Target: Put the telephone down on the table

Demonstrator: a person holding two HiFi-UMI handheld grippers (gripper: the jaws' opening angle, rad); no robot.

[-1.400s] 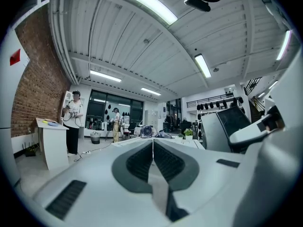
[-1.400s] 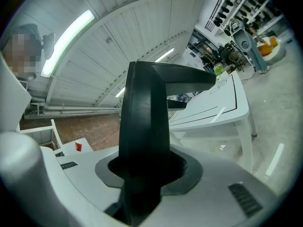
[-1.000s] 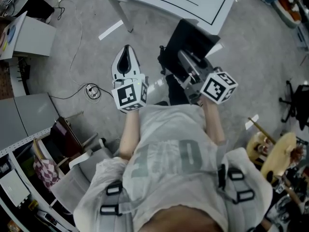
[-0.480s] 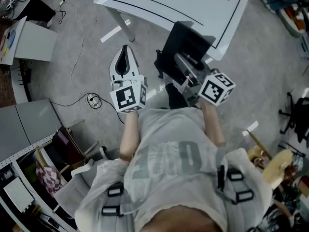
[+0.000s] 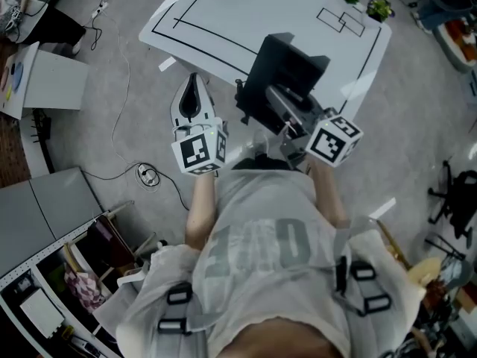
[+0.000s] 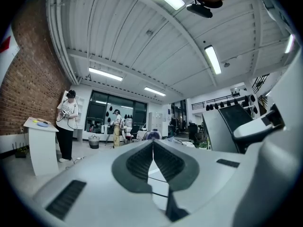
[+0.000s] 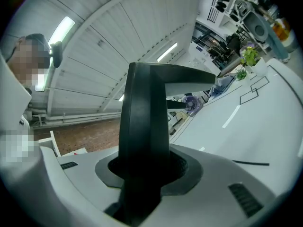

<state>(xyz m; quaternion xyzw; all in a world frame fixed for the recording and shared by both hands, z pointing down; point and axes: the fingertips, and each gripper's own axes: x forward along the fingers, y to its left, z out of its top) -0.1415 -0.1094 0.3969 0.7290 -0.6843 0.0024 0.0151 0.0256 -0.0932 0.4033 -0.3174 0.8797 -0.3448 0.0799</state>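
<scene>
Phone is pinched in the right claw, up by the table's 6 o'clock edge. Left claw, at its 9 o'clock, is pressed together, nothing held.

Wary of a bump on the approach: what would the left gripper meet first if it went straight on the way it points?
Probably nothing near. The left gripper, shut and empty, points level, seemingly just above the white table corner; beyond looks free, though depth is unclear.

Pale lettered T-shirt, buckled harness straps, and black-and-white marker cubes on the left claw and right claw.
</scene>
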